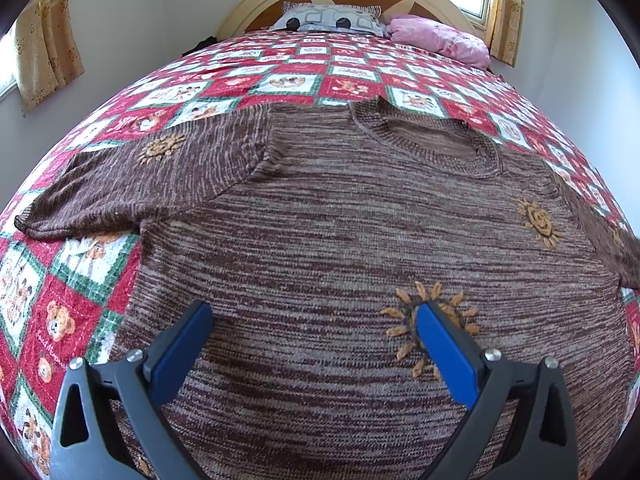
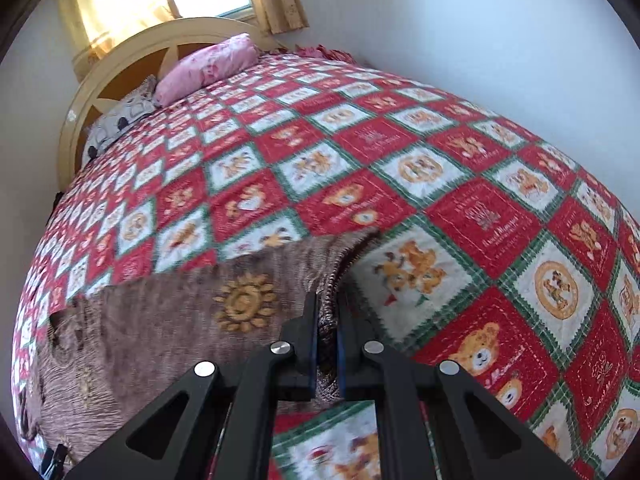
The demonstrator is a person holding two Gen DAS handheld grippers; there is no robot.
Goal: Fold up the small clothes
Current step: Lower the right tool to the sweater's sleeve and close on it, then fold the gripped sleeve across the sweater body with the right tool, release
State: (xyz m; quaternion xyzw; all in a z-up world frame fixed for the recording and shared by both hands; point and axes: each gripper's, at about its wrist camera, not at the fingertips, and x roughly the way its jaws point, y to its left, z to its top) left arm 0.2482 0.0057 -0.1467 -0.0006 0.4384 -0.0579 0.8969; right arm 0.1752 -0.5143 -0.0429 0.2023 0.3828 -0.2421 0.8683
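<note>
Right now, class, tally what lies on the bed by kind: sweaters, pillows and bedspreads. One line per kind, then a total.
Sweaters: 1, the brown sweater
Pillows: 2, the grey patterned pillow and the pink pillow
Bedspreads: 1, the teddy-bear bedspread
Total: 4

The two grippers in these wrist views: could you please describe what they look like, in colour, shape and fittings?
The left gripper has dark grey, matte arms with triangular cut-outs and round silver bolt heads at the joints. Its fingers are long, flat, bright blue ribbed pads. The right gripper has the same build, looking black here, with silver bolts and triangular cut-outs; only thin blue edges of its pads show. No cables, markings or sleeves are visible.
</note>
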